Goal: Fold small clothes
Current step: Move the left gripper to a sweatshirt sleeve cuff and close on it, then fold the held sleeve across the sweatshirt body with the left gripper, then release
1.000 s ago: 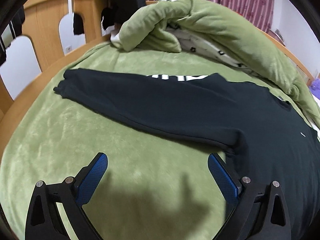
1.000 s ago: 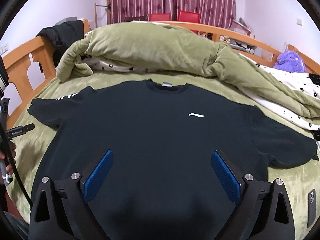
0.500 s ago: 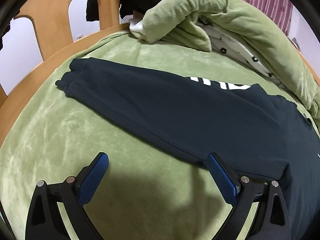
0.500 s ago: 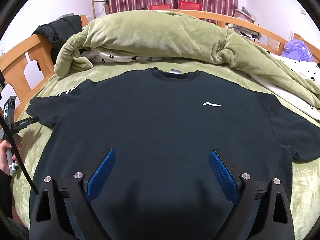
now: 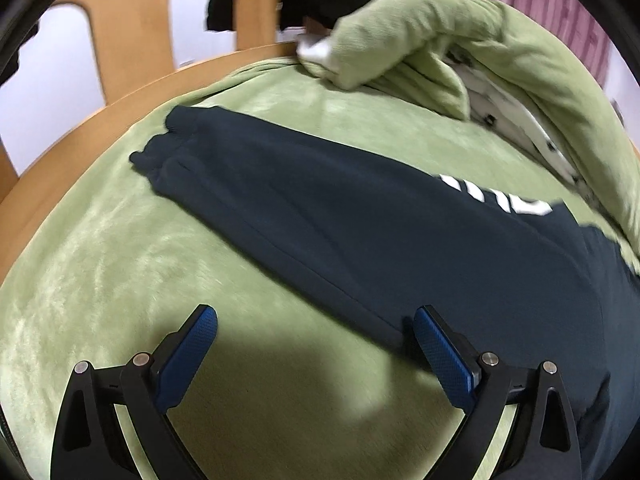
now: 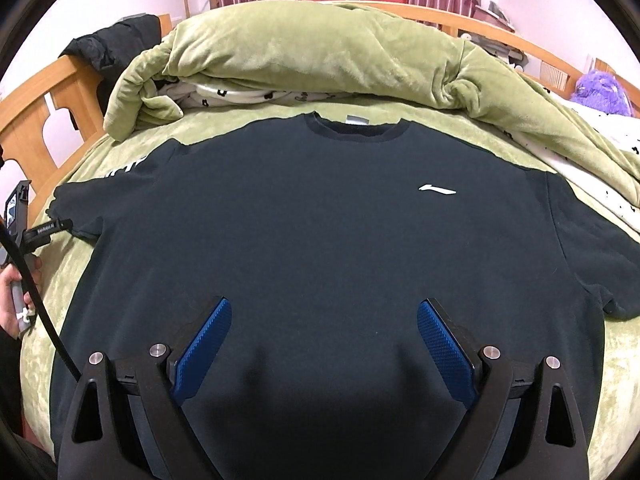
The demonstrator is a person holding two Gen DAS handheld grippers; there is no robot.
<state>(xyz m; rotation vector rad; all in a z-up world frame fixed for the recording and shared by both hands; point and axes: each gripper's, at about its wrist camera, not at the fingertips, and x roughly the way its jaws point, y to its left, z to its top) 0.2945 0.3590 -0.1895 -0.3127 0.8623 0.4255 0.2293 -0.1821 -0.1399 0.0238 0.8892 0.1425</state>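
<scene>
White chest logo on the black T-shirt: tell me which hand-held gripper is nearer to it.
Right. The right hand-held gripper hovers open over the T-shirt body, below the logo. The left hand-held gripper is open at the far sleeve's lower edge.

I am seeing a T-shirt (image 6: pixel 320 240) lying flat on the bed (image 5: pixel 100 300), collar pointing away from me. A bunched blanket (image 6: pixel 320 60) is lying behind it. The headboard (image 5: pixel 132 48) is standing to the left, beyond the left sleeve (image 5: pixel 208 160).
</scene>
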